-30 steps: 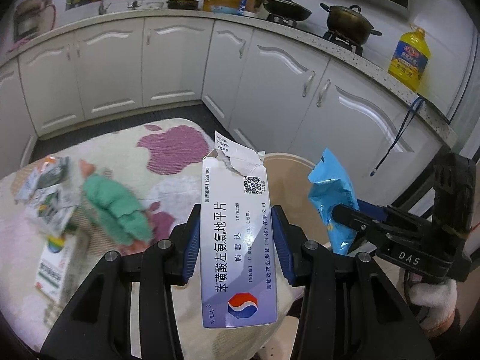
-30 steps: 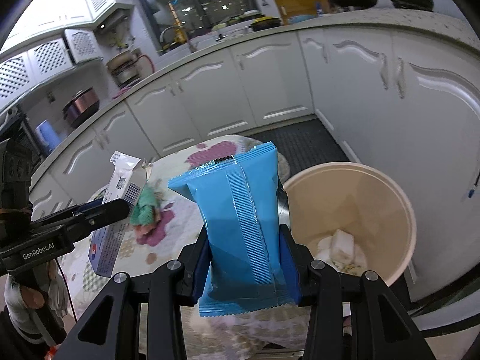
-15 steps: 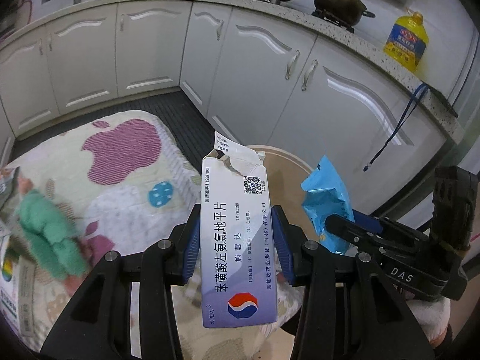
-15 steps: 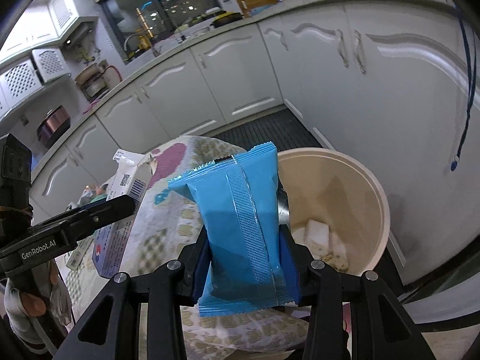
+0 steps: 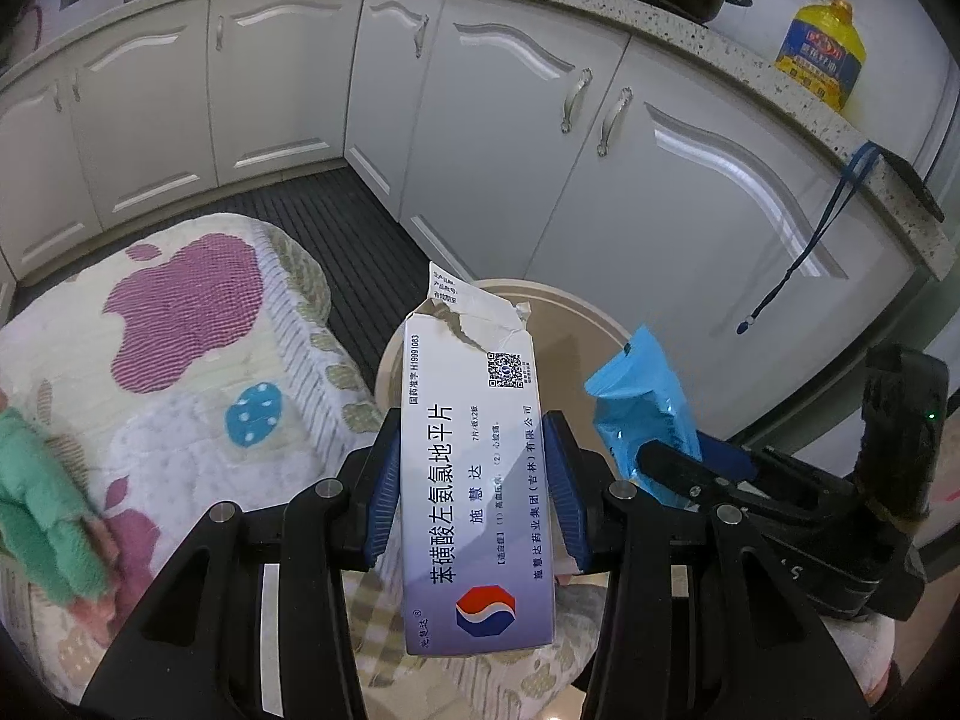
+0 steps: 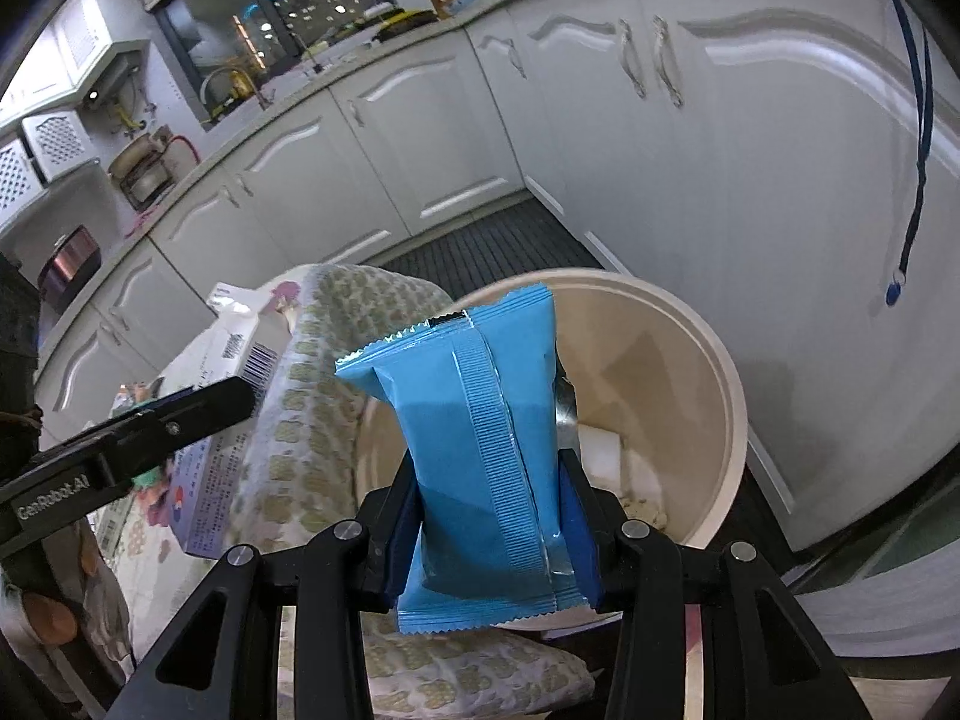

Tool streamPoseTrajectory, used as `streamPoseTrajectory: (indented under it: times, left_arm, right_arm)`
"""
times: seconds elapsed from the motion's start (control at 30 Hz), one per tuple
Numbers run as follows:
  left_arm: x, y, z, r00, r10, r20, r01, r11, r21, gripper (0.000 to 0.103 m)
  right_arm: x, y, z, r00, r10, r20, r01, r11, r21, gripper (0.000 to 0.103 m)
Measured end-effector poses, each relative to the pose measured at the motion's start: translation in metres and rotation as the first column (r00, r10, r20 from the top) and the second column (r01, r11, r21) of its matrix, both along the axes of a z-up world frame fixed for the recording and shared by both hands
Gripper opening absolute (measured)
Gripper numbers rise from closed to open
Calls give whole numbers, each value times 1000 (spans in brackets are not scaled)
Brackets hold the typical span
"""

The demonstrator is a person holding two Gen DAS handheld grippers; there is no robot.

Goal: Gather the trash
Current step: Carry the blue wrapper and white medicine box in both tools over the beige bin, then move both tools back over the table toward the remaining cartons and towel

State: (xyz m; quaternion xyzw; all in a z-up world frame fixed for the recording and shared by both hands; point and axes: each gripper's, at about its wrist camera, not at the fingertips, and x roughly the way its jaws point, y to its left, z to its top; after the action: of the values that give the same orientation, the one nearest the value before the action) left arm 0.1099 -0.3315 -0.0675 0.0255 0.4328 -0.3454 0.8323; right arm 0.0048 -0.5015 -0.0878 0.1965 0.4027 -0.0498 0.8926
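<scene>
Left wrist view: the left hand-held gripper (image 5: 474,468) is clamped on the torn medicine box (image 5: 477,480), jaws pressed to its two long sides. Against a second ago, the quilted desk cover (image 5: 198,372) has slid leftward, the green cloth (image 5: 36,510) is almost out of view, and the beige bin (image 5: 576,312) now sits straight behind the box. That suggests the carry to the bin is nearly done and release comes next. The box's lower half appears to be above the cover's edge, so a little more forward reach seems needed. The blue packet (image 5: 642,402) is close on the right, leaving little side room.

Right wrist view: the right hand-held gripper (image 6: 492,492) is clamped on the blue packet (image 6: 480,450). The bin's rim (image 6: 735,420) has grown larger and nearer, and its open mouth, with white scraps (image 6: 600,450) at the bottom, lies just ahead of the packet. The white cabinets (image 6: 750,150) stand close behind the bin, limiting overshoot.
</scene>
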Motion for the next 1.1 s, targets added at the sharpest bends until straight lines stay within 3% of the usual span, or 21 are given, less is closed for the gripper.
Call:
streamPoseTrajectory:
  times: [0.5,0.67,0.83,1.1]
  left_arm:
    - [21,-28,-11,996,-46,-73,42,998,-52,43]
    - [26,-28,-17,993,-57,-103,49,996,-76,45]
    - [25,-25,-16,993,-61,-105,49,993,-109,67]
    - [11,-14,-4,998,-53,-43,49,995,-87,72]
  right_arm:
    - [12,-15,-19,997,-69,-43,69,998,-6,41]
    - [20,-15,-21,995,-90,-49,90,996,-14,57]
    - [16,-17,-20,994,-100,-52,99,995,-19,60]
    - [7,-9,-12,996,-80,-30,79,996,-30,64]
